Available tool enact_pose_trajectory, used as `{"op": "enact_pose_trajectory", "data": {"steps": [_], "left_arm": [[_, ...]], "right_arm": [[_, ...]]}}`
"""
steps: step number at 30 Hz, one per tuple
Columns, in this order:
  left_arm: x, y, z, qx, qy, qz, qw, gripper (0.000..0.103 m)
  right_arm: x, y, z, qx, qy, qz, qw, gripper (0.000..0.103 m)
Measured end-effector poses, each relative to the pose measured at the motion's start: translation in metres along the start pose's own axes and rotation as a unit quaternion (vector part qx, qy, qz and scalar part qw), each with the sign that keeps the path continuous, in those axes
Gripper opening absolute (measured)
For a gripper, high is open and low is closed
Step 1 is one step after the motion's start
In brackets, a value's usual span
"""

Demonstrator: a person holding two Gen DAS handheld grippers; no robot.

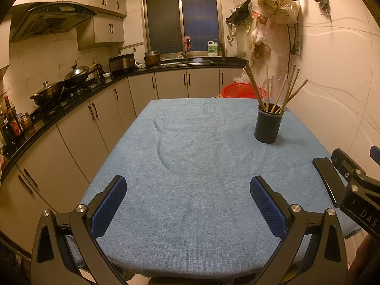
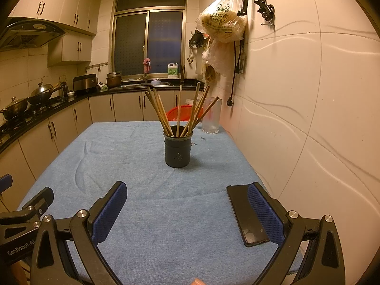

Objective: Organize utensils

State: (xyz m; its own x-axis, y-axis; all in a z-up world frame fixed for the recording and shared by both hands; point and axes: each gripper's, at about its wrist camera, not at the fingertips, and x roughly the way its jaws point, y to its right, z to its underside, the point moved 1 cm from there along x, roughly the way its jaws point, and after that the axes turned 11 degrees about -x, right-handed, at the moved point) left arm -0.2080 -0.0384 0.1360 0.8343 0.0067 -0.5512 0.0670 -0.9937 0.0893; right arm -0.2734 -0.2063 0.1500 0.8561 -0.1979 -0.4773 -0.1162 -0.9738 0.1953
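Two hand-held grippers in frame, both idle over the near edge of the worktop [image 1: 190, 190], which is covered by a blue cloth. Left hand-held gripper [image 1: 188, 204]: lower centre of the left view, jaws spread wide, nothing between the pads. Right hand-held gripper [image 2: 187, 210]: lower centre of the right view, likewise spread and empty; its right finger overlaps a dark phone [image 2: 239, 213] lying flat at lower right.

Task item: dark holder [image 2: 177, 150], upright, centre of the right view (right of centre in the left view), well apart from both grippers. Chopsticks [image 2: 163, 111] stand in it, fanned out, tips up. A clear jug [image 2: 212, 116] sits behind it by the wall.

No loose utensils visible on the cloth. Judgement: either the sorting is done or a fresh round has not begun; cannot tell which. If more is wanted, the next move calls for a reach forward to the holder and a narrow pinch on a single stick, without tipping the holder.
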Motion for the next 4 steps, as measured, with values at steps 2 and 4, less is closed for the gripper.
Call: {"op": "enact_pose_trajectory", "data": {"steps": [2, 4], "left_arm": [[0.0026, -0.0034, 0.0000, -0.008, 0.001, 0.000, 1.0000, 0.103], [0.0070, -0.0056, -0.0009, -0.008, -0.001, -0.002, 1.0000, 0.103]], "right_arm": [[0.0028, -0.0002, 0.0017, -0.001, -0.003, -0.002, 1.000, 0.103], [0.0070, -0.0004, 0.0029, -0.001, -0.008, -0.005, 1.000, 0.103]]}}
